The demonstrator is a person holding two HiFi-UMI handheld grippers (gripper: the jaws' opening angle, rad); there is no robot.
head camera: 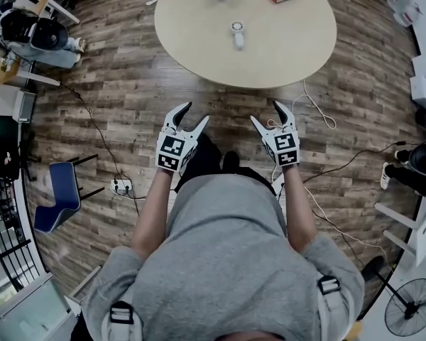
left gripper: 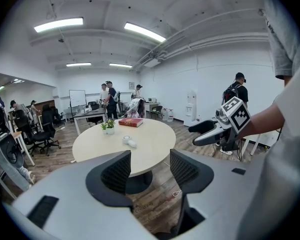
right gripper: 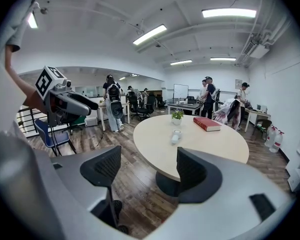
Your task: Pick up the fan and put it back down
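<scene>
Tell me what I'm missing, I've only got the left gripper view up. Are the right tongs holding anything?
Observer: No. The right gripper view shows the right tongs open, with nothing between them.
Operator: Okay, anything on the floor off to my left?
Observer: Yes, the head view shows a white power strip lying on the floor there.
Operator: And behind me?
Observer: A floor fan stands behind you on your right, at the lower right corner of the head view.
</scene>
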